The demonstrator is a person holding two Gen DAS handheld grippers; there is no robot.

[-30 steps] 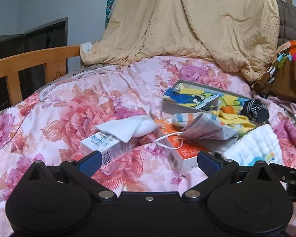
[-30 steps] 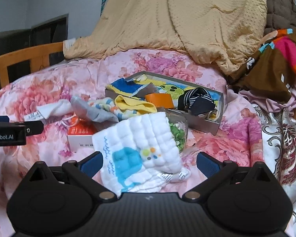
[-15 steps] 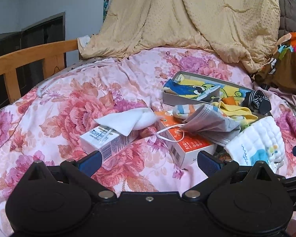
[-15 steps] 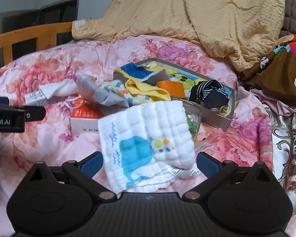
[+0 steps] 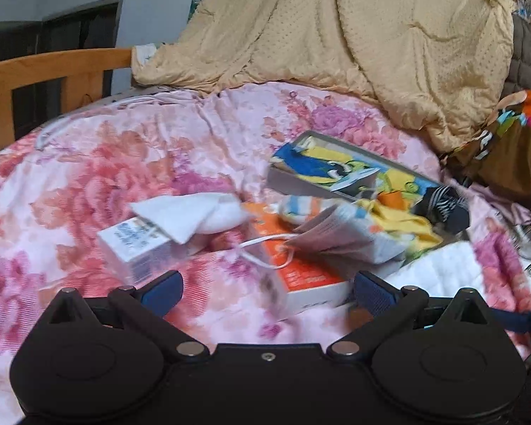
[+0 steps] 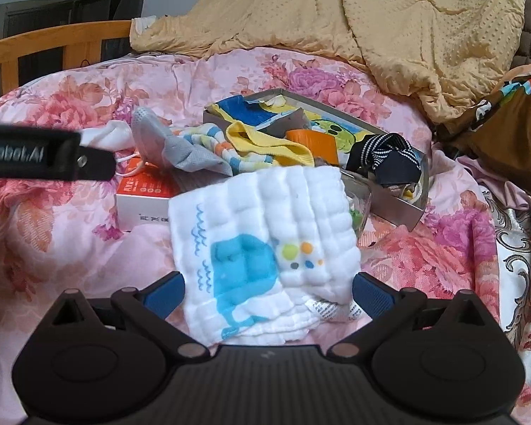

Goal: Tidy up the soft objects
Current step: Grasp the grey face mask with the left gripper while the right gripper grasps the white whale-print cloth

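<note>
Most of the sorting looks undone. Some pieces already sit in the grey tray [image 6: 400,209] on the bed [image 6: 70,106]: a blue and yellow cloth [image 6: 251,113], an orange item [image 6: 311,141] and a striped black bow [image 6: 382,152]. Outside it, a yellow garment [image 6: 265,145] and a striped sock [image 6: 209,138] spill over the tray's near edge, a grey face mask [image 6: 180,148] lies across the orange box [image 6: 145,191], and a white cloth [image 5: 194,212] rests on the small white carton [image 5: 138,248]. The white quilted washcloth [image 6: 265,233] with a blue whale lies just ahead of the right claw [image 6: 267,292], whose fingers are spread to either side of it, not gripping. The left claw [image 5: 267,290] is also released and holds nothing, near the orange box. The left view is blurred, so what lies under the mask there is uncertain.
</note>
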